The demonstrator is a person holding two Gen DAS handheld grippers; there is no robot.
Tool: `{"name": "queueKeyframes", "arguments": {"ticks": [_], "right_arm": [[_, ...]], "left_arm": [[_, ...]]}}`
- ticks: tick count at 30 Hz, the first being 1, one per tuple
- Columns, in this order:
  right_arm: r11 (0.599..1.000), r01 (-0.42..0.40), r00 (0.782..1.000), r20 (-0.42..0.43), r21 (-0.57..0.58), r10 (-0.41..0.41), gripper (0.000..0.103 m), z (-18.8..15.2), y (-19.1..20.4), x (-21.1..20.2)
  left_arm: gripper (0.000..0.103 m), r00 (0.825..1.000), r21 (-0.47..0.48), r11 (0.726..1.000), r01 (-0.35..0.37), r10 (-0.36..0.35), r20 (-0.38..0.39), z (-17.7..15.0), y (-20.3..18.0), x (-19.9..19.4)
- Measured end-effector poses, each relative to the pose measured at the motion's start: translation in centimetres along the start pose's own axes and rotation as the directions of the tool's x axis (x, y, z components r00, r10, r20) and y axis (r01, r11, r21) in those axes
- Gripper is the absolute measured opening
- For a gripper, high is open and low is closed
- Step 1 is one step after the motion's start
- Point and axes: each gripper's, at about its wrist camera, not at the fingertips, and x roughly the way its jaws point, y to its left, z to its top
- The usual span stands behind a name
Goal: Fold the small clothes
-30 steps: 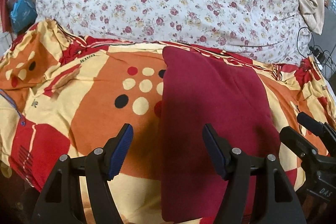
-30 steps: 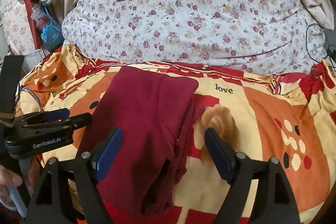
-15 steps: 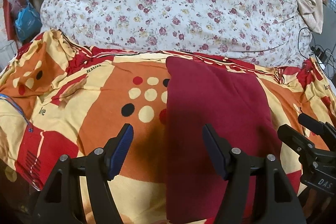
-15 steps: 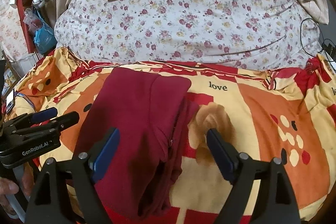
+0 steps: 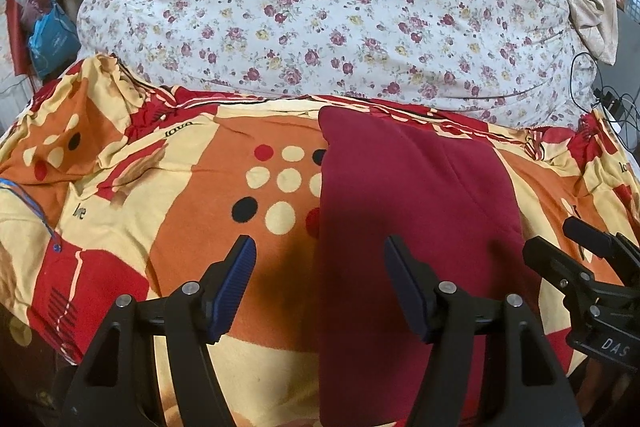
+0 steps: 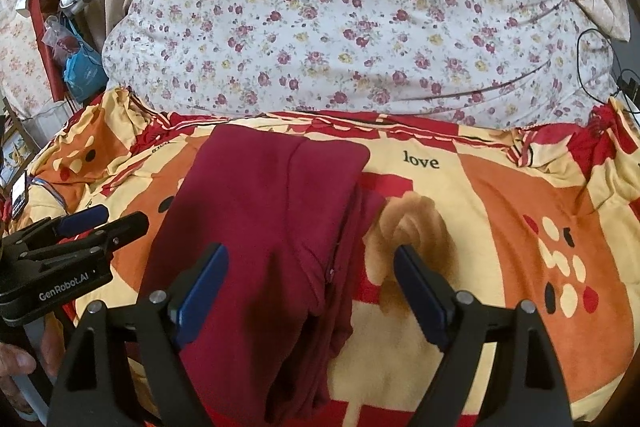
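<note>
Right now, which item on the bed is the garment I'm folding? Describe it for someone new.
Start at the big floral duvet; below it lies a red, orange and cream patterned sheet. On that sheet lies the maroon garment, a long folded strip. It is the only plain, unpatterned cloth there.

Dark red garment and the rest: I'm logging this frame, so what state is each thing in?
Dark red garment: folded lengthwise into a long strip, flat on the bedspread, not held.
Left gripper: open, fingers straddling the garment's left edge.
Right gripper: open, fingers straddling the garment's right edge.
Patterned bedspread: spread out, wrinkled at the corners.
Floral duvet: bunched up behind.
</note>
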Motion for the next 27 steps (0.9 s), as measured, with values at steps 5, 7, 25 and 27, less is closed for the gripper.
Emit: {"name": "queueKeyframes", "arguments": {"ticks": [5,7,25,27], "right_arm": [[1.000,-0.002,1.000,0.000,-0.001,0.002,0.088,0.0,0.0,0.0],[1.000,-0.002,1.000,-0.001,0.000,0.002,0.088,0.0,0.0,0.0],[1.000,-0.011,1.000,-0.026,0.002,0.011,0.088,0.2,0.4,1.1],[1.000,-0.011,0.999,-0.031,0.001,0.011,0.088,0.2,0.5,1.3]], "left_arm": [[0.057,1.000,0.002,1.000,0.003,-0.003,-0.005,0.0,0.1,0.4],[0.057,1.000,0.002,1.000,0.003,-0.003,-0.008,0.1,0.1,0.4],[0.057,1.000,0.006,1.000,0.010,-0.009,-0.016,0.0,-0.1,1.0],[0.057,1.000,0.004,1.000,0.015,-0.014,-0.018,0.0,-0.1,1.1]]}}
